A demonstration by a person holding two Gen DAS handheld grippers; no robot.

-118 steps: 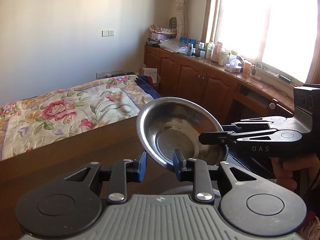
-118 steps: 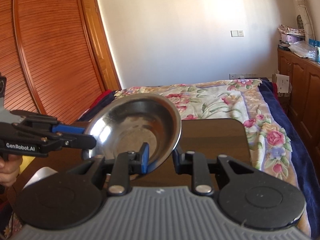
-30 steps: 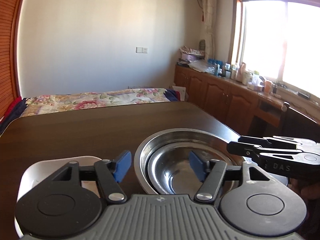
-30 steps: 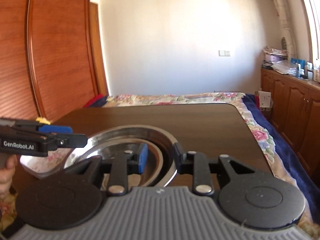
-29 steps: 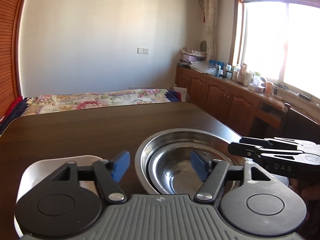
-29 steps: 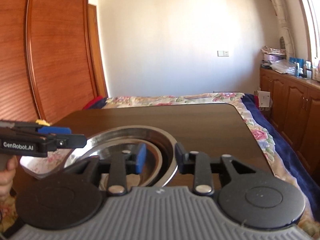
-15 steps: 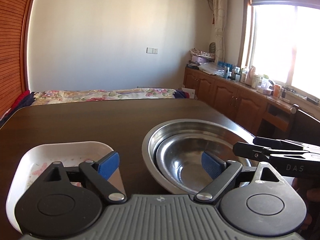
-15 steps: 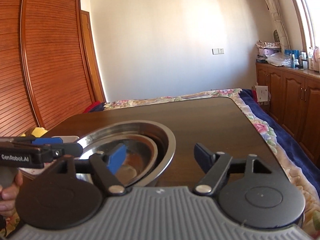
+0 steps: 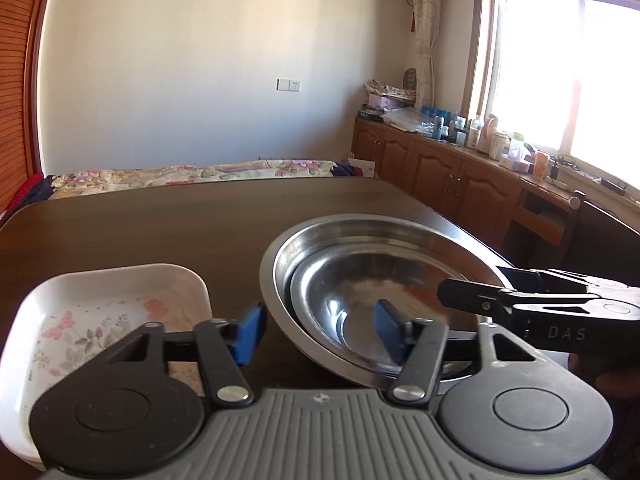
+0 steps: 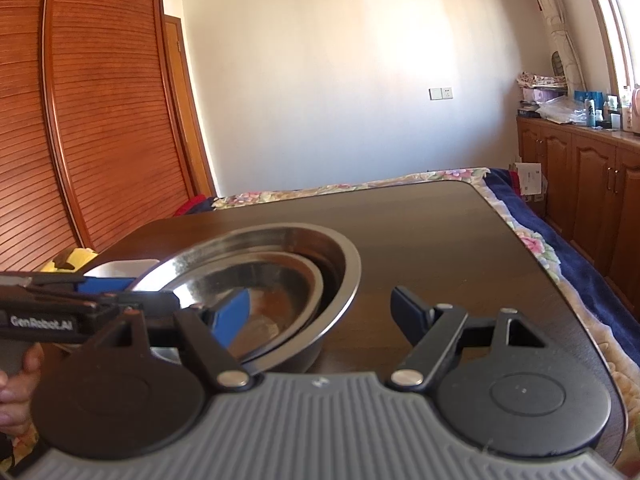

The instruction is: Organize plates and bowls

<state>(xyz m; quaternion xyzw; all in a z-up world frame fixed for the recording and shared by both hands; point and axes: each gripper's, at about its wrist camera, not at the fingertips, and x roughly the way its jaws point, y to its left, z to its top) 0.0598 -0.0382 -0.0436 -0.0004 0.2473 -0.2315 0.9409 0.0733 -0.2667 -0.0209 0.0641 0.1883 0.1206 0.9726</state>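
1. Steel bowls are nested on the surface, beside a floral dish.
2. Left tool and right tool are spread wide, empty.
3. Both should be withdrawn level, so the rims are not nudged.

My left tongs are spread wide, blue pads either side of the near rim of the large steel bowl, gripping nothing. Smaller steel bowl nested inside the large one, both on the dark wood surface. White floral dish just beside the bowls on the left, partly behind my left finger. My right tongs come in from the right edge, tips over the bowls' right rim; can't tell their opening from here. Floral bed behind the surface, wooden cabinets under the bright window, cluttered with bottles.
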